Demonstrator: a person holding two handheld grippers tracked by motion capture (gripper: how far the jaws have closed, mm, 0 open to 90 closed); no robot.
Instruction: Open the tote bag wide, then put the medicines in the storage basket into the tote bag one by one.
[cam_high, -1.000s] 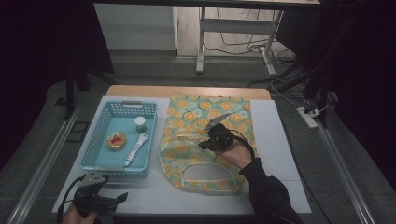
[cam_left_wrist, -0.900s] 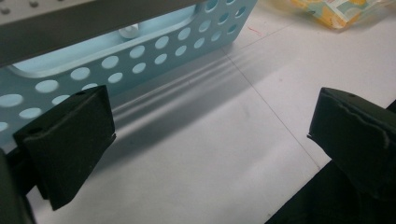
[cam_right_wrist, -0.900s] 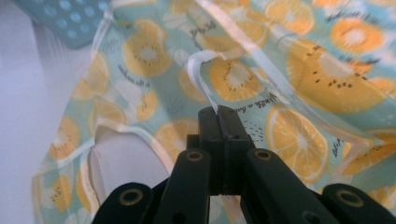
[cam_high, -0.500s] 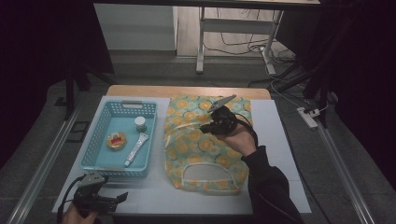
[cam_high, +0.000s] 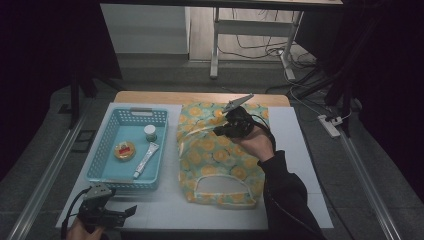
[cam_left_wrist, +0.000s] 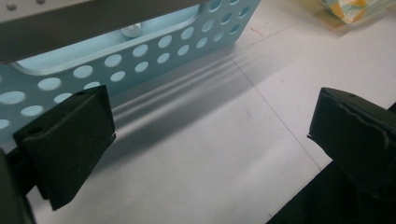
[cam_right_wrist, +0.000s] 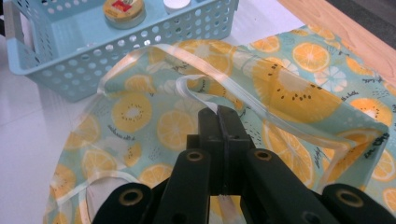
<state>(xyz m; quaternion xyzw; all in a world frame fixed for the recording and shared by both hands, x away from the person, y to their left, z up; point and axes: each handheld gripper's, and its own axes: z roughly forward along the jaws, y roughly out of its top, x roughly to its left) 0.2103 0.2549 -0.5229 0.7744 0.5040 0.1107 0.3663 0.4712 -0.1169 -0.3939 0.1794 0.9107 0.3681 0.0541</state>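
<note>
Strap (cam_right_wrist: 196, 95) pinched in closed right hand-held gripper (cam_right_wrist: 218, 116) | strap end hidden | left hand-held gripper (cam_left_wrist: 210, 135) open, empty

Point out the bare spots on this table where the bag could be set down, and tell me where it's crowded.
Free: the white table right of the fruit-print bag, and the front strip between the blue basket and the left tongs. Crowded: the basket, with a round tin, a tube and a small white-capped jar. The right tongs pinch the bag's strap.

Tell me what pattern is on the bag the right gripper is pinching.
Orange and lemon slices on pale teal fabric; the bag shows best in the right gripper view.
</note>
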